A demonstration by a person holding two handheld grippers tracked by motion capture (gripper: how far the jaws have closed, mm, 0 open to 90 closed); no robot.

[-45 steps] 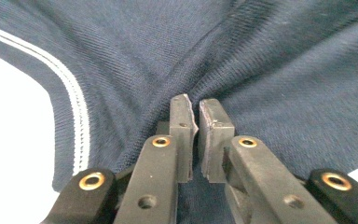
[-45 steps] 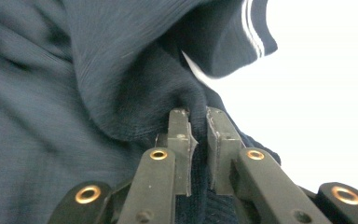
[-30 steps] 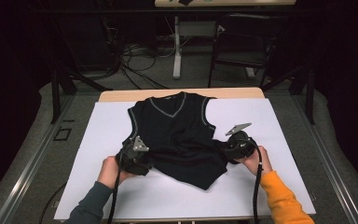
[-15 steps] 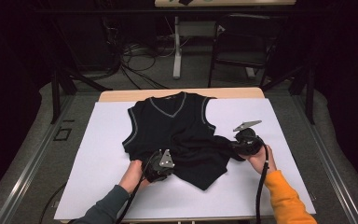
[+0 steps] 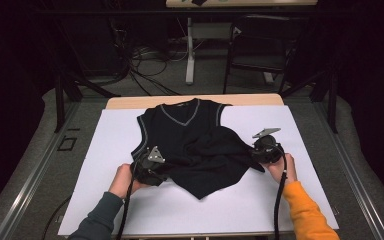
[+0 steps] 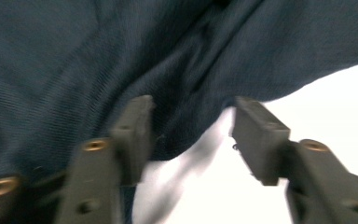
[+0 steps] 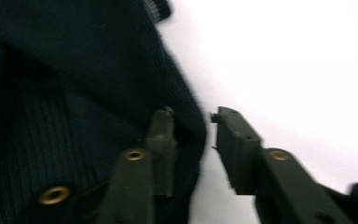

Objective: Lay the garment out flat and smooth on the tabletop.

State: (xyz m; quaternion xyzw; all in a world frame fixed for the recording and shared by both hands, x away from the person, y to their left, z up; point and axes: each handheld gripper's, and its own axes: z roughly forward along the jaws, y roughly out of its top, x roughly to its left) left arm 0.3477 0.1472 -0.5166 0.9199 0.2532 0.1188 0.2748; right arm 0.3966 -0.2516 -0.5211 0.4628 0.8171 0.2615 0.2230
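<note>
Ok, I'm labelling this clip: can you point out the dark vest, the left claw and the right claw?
dark vest (image 5: 190, 132): high view, on the chest below the V-neck.
left claw (image 6: 191, 135): left gripper view, midway between its fingertips, at the vest's hem.
right claw (image 7: 191, 135): right gripper view, midway between its fingertips, at the vest's edge.

Vest (image 5: 190, 145) on the sheet (image 5: 105, 150) (mid-table), left gripper (image 5: 156, 172) at its left hem, right gripper (image 5: 254, 156) opposite

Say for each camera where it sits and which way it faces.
High view: above the person's side, looking forward and down on the white table; both forearms, left gripper and right gripper show.
Left gripper view: rides the left gripper, facing the vest's hem; open jaws.
Right gripper view: rides the right gripper, facing the vest's edge; open jaws.
Shared: the dark vest.
</note>
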